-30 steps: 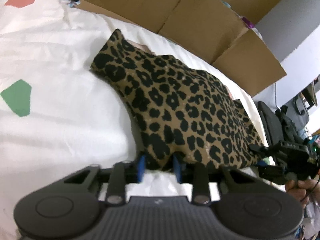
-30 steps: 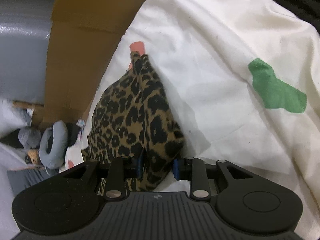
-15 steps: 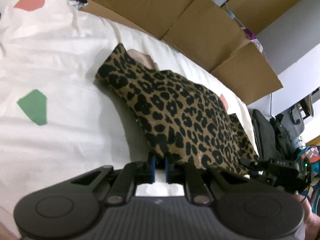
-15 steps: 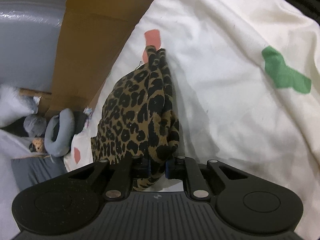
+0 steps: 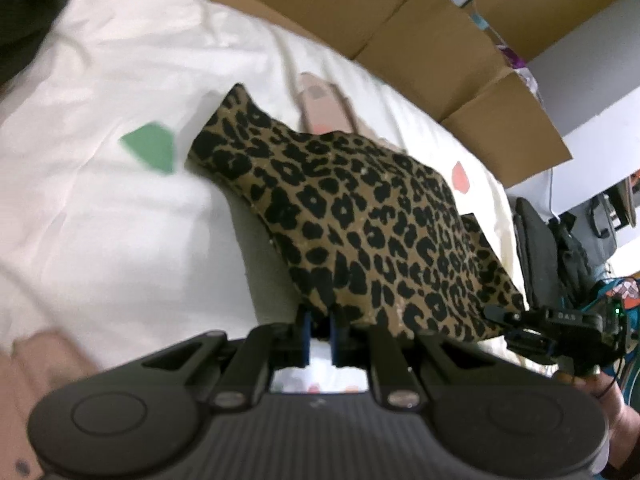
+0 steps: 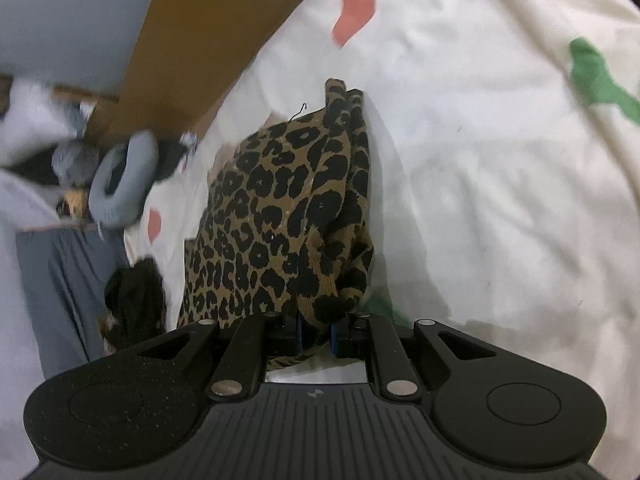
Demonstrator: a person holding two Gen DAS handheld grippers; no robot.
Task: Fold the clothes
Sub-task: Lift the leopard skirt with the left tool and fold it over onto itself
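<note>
A leopard-print garment (image 5: 360,224) lies folded over on a white bed sheet (image 5: 100,208) with coloured patches. My left gripper (image 5: 320,332) is shut on the garment's near edge and holds it raised off the sheet. My right gripper (image 6: 316,332) is shut on the bunched edge of the same garment (image 6: 280,208). The right gripper also shows in the left wrist view (image 5: 560,320), at the garment's right corner. The garment's far tip rests on the sheet.
Brown cardboard boxes (image 5: 400,40) stand along the far side of the bed. A pink cloth (image 5: 324,104) lies behind the garment, another pink cloth (image 5: 40,360) at the near left. A grey neck pillow (image 6: 120,184) and dark clutter (image 6: 136,296) lie beside the bed.
Both grippers closed on the garment's near edge and lifted it. The views have pulled back and up, and the garment hangs stretched between the two grippers.
</note>
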